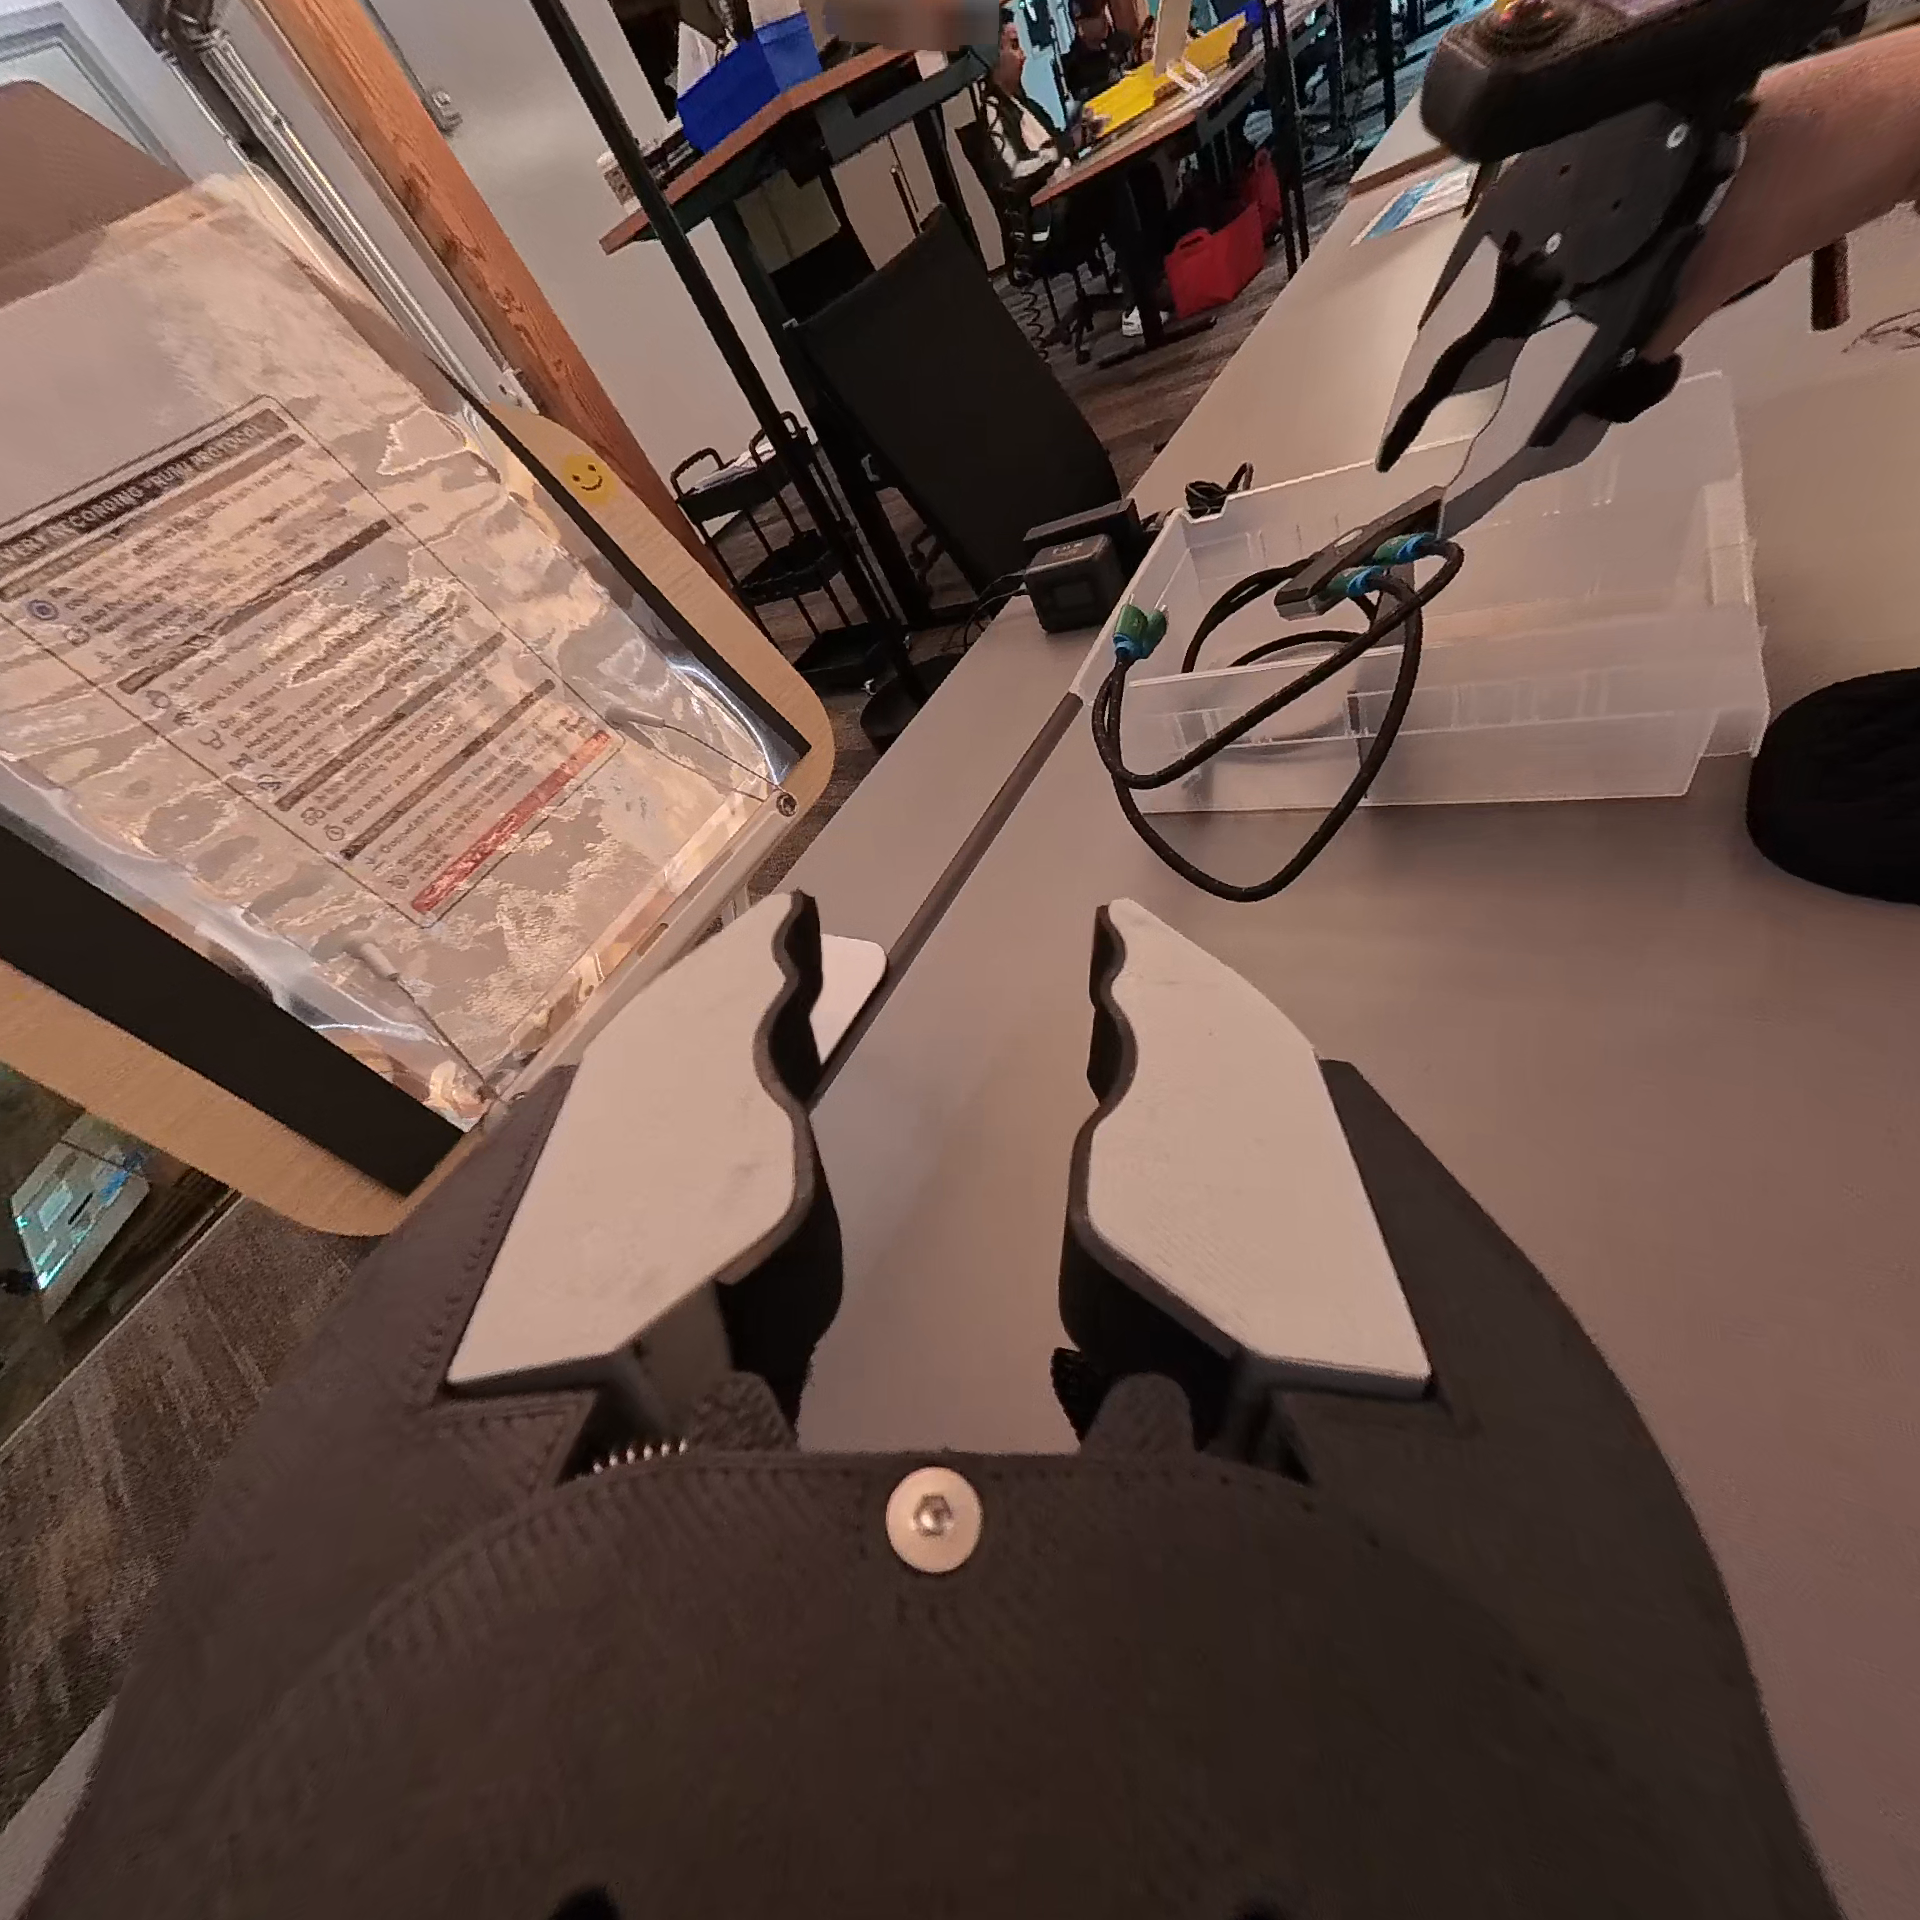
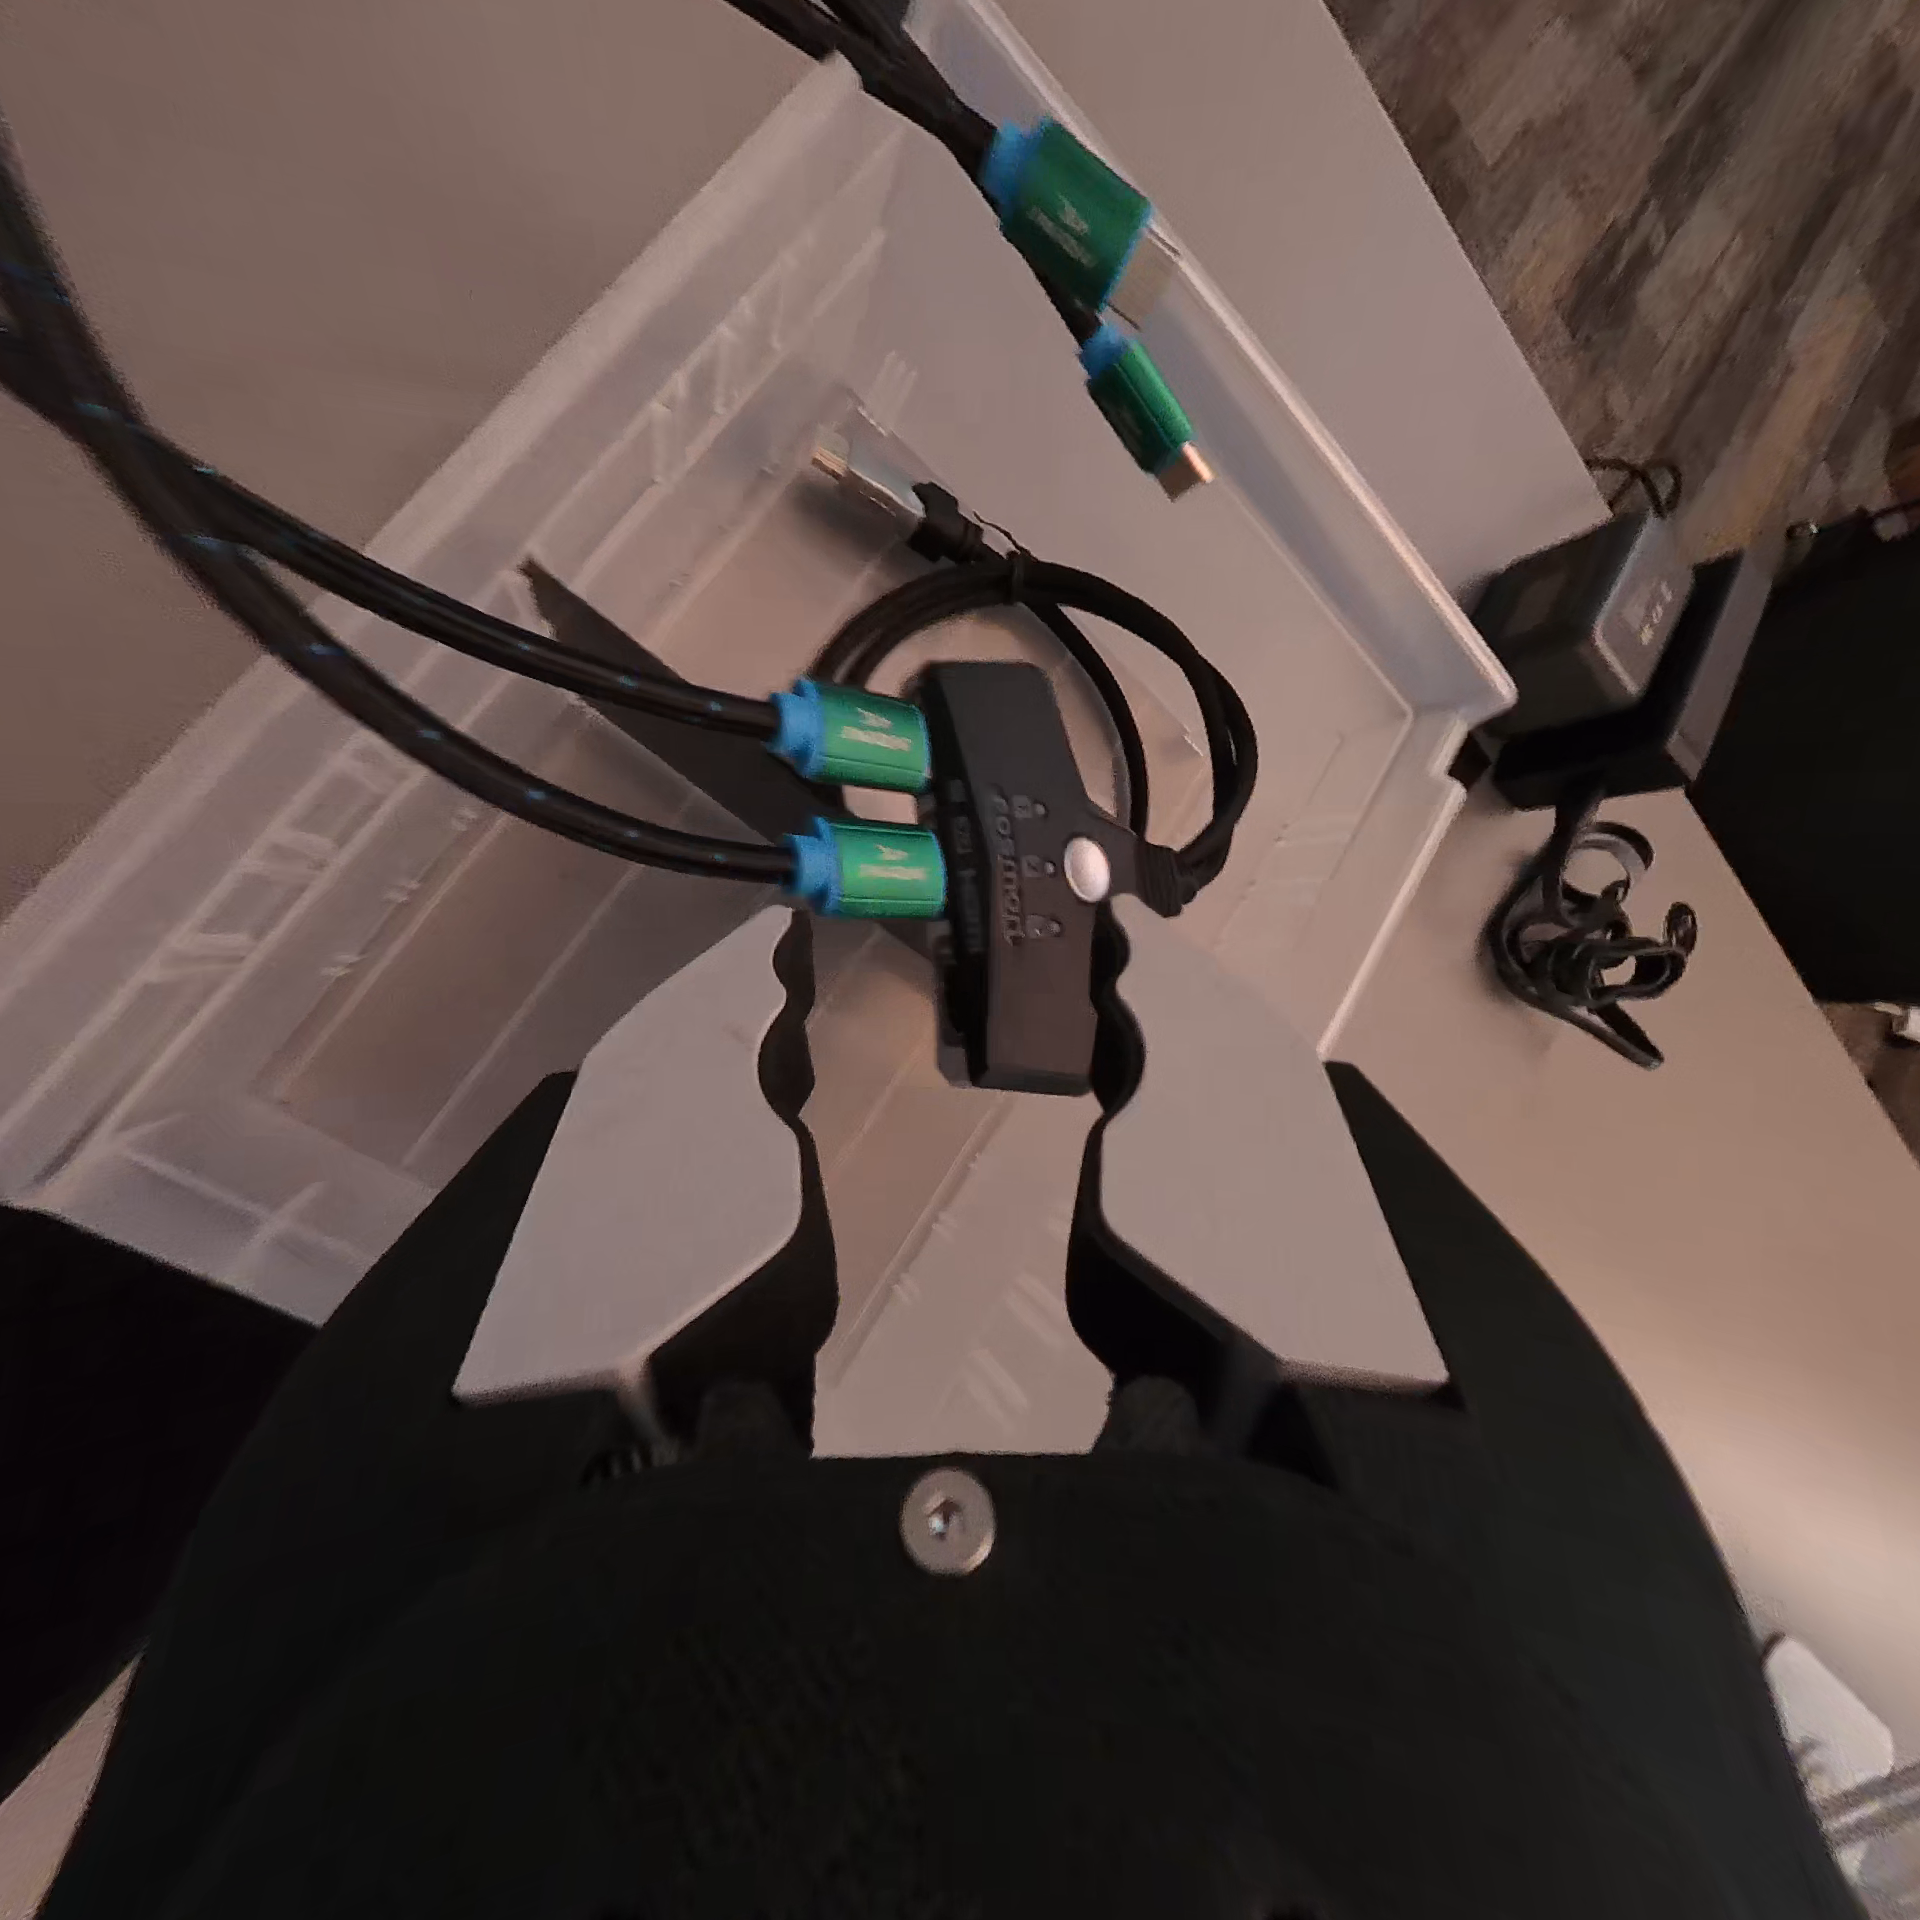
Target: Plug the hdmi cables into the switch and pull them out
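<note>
In the right wrist view a black HDMI switch (image 2: pixel 1023 935) lies between my right gripper's (image 2: pixel 951 935) fingers, over a clear plastic bin (image 2: pixel 1382 582). It touches the right finger, with a gap to the left one; the jaws stand wide. Two green plugs (image 2: pixel 862 743) (image 2: pixel 883 873) sit in its ports. Two loose green plugs (image 2: pixel 1075 234) (image 2: pixel 1138 416) lie farther off. In the left wrist view my left gripper (image 1: pixel 951 935) is open and empty above the grey table, well short of the switch (image 1: pixel 1351 566) and the right gripper (image 1: pixel 1423 488).
The bin (image 1: pixel 1558 665) sits at the far right, with a loose plug (image 1: pixel 1138 629) over its corner. Black boxes (image 2: pixel 1579 623) and a coiled cable (image 2: pixel 1579 935) lie beyond it. A laminated sign panel (image 1: pixel 312 675) stands left of the table edge. A black round object (image 1: pixel 1839 790) is at right.
</note>
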The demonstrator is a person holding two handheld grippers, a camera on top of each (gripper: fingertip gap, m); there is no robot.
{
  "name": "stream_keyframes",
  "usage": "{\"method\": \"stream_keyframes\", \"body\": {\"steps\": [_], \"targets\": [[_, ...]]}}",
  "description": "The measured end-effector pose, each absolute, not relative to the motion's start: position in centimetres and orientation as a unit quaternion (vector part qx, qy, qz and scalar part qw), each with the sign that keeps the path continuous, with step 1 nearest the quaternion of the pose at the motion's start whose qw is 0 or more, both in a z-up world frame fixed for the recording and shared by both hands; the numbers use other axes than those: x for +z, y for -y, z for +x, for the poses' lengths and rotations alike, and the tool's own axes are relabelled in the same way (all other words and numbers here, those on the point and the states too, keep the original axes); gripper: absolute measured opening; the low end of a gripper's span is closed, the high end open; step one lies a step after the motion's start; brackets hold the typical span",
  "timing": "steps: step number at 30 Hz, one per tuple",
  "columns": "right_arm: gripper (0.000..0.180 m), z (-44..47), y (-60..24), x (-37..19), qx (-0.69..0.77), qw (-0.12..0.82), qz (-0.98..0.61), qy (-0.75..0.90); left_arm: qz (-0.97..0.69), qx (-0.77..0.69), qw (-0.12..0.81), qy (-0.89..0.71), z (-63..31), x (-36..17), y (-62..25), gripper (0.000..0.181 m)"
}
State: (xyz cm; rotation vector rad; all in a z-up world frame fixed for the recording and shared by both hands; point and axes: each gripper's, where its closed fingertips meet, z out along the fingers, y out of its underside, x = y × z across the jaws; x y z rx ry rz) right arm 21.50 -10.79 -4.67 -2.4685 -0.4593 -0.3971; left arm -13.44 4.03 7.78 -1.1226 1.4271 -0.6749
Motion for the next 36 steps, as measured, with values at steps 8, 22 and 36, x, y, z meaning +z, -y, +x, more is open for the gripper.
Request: {"method": "stream_keyframes", "body": {"steps": [8, 22, 36], "targets": [[0.05, 15.9, 9.5, -2.5, -0.142, 0.308, -0.903, 0.262, -0.479, -0.287, 0.567, -0.606, -13.5, 7.8, -4.1, 0.049], [0.069, 6.4, 3.1, -7.9, -0.231, 0.159, -0.865, 0.416, -0.483, -0.282, 0.564, -0.607, -13.7, 7.5, -4.3, 0.05], [0.004, 12.7, 3.3, 1.0, -0.227, 0.362, -0.867, 0.258, -0.479, -0.293, 0.571, -0.599, -14.3, 8.6, -4.2, 0.049]]}}
